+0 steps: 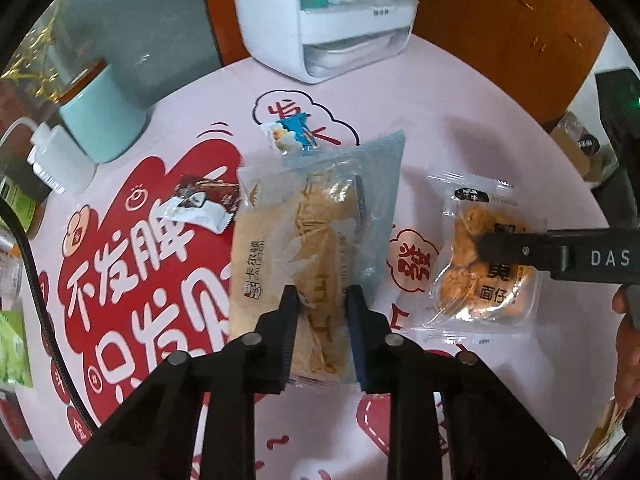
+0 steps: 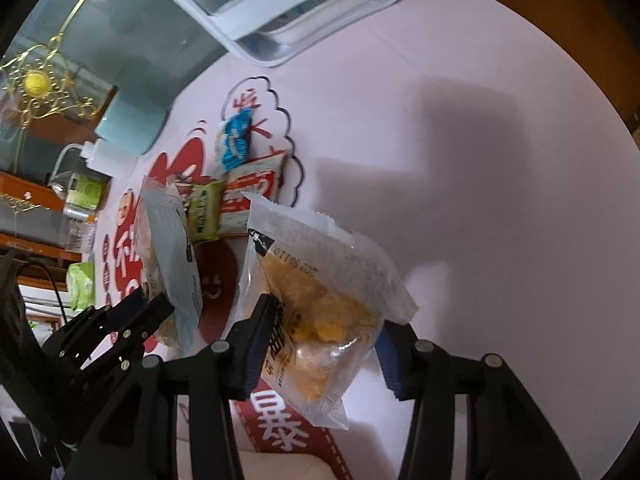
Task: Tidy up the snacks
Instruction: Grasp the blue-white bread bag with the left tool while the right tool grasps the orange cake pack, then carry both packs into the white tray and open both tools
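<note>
My left gripper [image 1: 322, 312] is shut on the near end of a bread packet [image 1: 312, 232] in a pale blue see-through wrapper, which hangs tilted above the pink mat. In the right wrist view the same gripper [image 2: 156, 304] grips that bread packet [image 2: 172, 248] at the left. My right gripper [image 2: 324, 344] is shut on a clear packet of golden fried snacks [image 2: 320, 304], which stands tilted between the pads. In the left wrist view the right gripper [image 1: 492, 248] reaches in from the right onto that golden packet [image 1: 460, 264].
A white storage box [image 1: 332, 20] with clear drawers stands at the back of the mat. A small blue candy packet [image 1: 290, 138] and a brown and white packet [image 1: 200, 204] lie on the mat. A teal cup [image 1: 104, 116] and a white bottle [image 1: 60, 160] stand at the left.
</note>
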Motion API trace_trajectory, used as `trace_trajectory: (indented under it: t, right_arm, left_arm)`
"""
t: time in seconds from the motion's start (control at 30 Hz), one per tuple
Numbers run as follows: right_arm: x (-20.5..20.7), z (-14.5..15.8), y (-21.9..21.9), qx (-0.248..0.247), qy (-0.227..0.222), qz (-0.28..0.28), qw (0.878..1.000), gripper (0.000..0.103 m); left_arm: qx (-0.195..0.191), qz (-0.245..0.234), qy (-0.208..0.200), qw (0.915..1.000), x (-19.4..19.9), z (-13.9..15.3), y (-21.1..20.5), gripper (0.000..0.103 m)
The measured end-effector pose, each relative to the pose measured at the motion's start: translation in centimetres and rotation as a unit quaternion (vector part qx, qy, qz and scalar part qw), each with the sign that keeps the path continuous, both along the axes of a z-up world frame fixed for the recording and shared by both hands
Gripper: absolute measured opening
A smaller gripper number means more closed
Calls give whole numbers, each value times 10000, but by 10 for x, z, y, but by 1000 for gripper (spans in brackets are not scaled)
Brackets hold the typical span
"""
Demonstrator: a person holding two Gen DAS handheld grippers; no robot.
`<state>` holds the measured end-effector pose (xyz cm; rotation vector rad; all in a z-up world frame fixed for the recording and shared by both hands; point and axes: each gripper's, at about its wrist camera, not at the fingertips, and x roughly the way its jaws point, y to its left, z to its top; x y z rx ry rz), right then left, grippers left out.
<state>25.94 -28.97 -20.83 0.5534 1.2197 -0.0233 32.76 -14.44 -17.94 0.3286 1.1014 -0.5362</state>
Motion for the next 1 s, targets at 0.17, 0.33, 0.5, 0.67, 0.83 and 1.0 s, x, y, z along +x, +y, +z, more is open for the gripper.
trace_trajectory:
  t: [0.17, 0.33, 0.5, 0.67, 0.83, 1.0]
  right_arm:
    - [-13, 20, 6, 10, -212, 115, 9997, 47]
    - [-29, 49, 15, 91, -508, 248, 9984, 47]
    - [-58, 93, 29, 102, -962, 504, 9940, 47]
    - [-107, 134, 52, -2, -1418, 867, 9861, 47]
    - [-161, 151, 78, -21, -1686, 1267, 9775, 47]
    - [-204, 146, 94, -100, -1650, 1594, 9733, 47]
  left_arm:
    - [-323, 132, -132, 9993, -14, 25, 20, 19]
    - [-551, 70, -425, 9976, -38, 62, 34, 19]
    - [-791, 34, -737, 9941, -80, 113, 55, 19]
    - [-1055, 128, -890, 9903, -136, 154, 83, 19]
    - [-1246, 332, -726, 9890, -192, 166, 109, 19]
    - [-1175, 718, -530, 9891, -244, 151, 132, 20]
